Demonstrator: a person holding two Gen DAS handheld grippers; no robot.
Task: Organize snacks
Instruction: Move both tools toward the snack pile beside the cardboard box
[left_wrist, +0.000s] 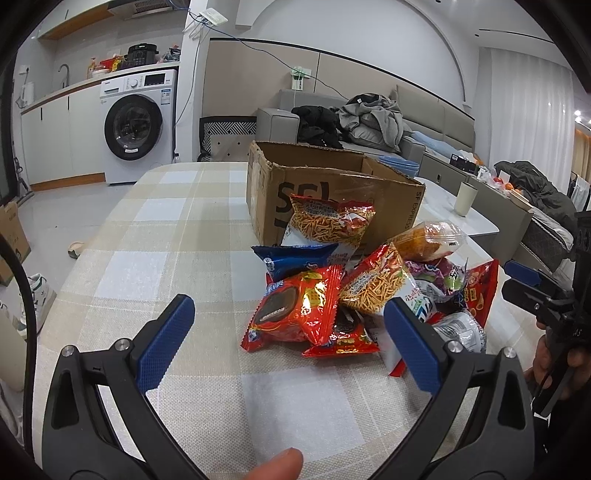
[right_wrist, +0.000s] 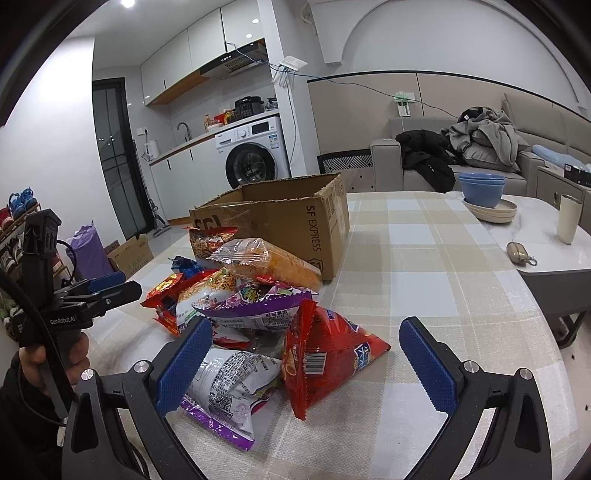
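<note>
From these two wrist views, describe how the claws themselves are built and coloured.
Both the left claw and the right claw have black angular frames with triangular cut-outs, silver round bolts, and flat blue fingers with a fine grid texture. The left one's body carries white "GenRobot.AI" lettering and a black cable. The hand gripping it wears a dark sleeve.

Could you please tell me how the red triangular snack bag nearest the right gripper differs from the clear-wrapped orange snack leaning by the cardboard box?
The red triangular bag is opaque foil printed with a barcode, while the clear-wrapped orange snack shows its contents. The red bag stands puffed into a peaked pyramid at the near edge of the pile; the orange snack is a long block resting atop the pile against the cardboard box. Both are sealed and not gripped.
</note>
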